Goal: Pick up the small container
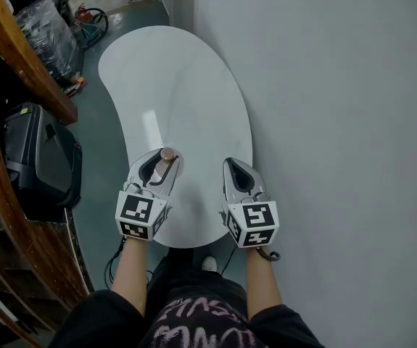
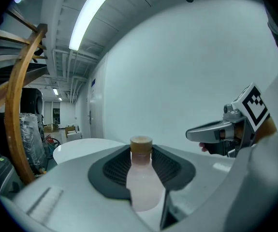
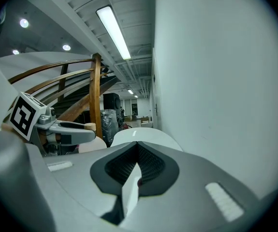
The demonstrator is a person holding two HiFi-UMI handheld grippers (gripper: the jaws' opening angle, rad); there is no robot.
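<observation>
- The left gripper (image 2: 141,151) is clamped on the small container (image 2: 142,182), a pale pinkish bottle with a tan cap (image 2: 141,144). The dark ribbed pads (image 2: 115,167) press on its body from both sides.
- In the left gripper view the bottle's long axis runs straight up the frame. Its wide base is low in the gap between the jaws, and its neck and cap rise just past the jaw tips.
- In the head view the cap's round top faces the camera, so the bottle stands close to upright, cap end up (its exact lean cannot be told). The cap sits at the far end of the left jaws, away from the marker cube (image 1: 141,215).
- The right gripper (image 3: 138,144) has its jaws drawn together, with the pads meeting at the tips and only a thin sliver of light lower down. Nothing is between them.
- The two grippers are level and side by side. The right one is well apart from the bottle, to its right, and just beside the pale wall (image 1: 339,122).
- Both grippers are over the near end of a white, curved table (image 1: 179,85). Whether the bottle's base touches the tabletop cannot be told.
- To the left of the left gripper, off the table, are a wooden railing (image 1: 19,56) and a black case (image 1: 38,158).
</observation>
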